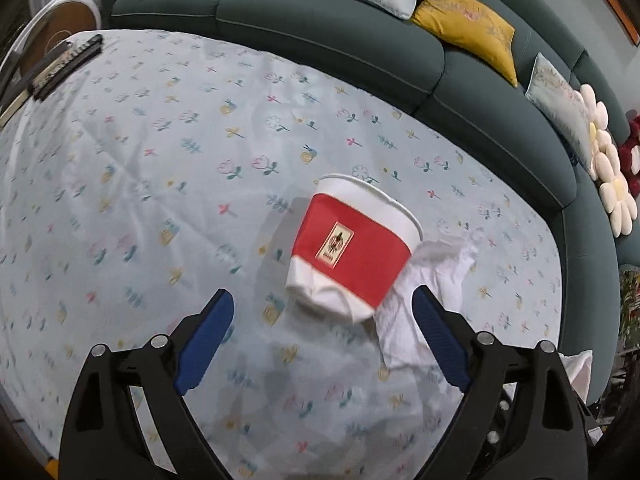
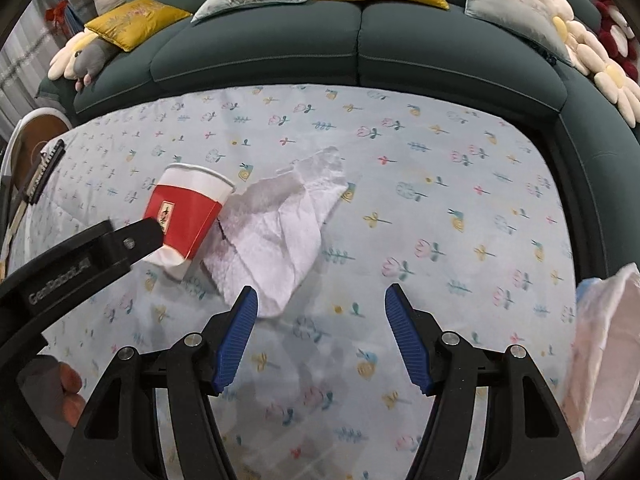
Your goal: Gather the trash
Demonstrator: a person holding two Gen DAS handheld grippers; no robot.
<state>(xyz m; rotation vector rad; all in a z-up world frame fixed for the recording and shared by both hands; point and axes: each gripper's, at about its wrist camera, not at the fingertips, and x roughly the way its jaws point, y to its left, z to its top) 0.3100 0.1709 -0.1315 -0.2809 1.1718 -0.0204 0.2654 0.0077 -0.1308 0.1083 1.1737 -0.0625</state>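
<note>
1. A table covered with a light blue cloth printed with small flowers (image 1: 160, 160) stands in front of a dark green upholstered sofa (image 1: 340, 40).
2. On the cloth lies a dented white paper cup with a red sleeve (image 1: 352, 248). It is tipped on its side, with its open rim turned toward the sofa.
3. A crumpled white paper napkin (image 2: 280, 232) lies just beside the cup and touches it on the cup's right side.
4. The left gripper (image 1: 324, 320) hangs over the cup with its blue pads spread wide. The bottom of the cup is between the pads, but they do not press on it.
5. The right gripper (image 2: 320, 312) is over the cloth with its jaws also spread apart and nothing between them. The near corner of the napkin is just beside its left pad.
6. At the right edge of the right wrist view there is a thin, pale translucent plastic bag (image 2: 604, 360).
7. Yellow cushions (image 1: 468, 24) and pale grey ones lie on the sofa.
</note>
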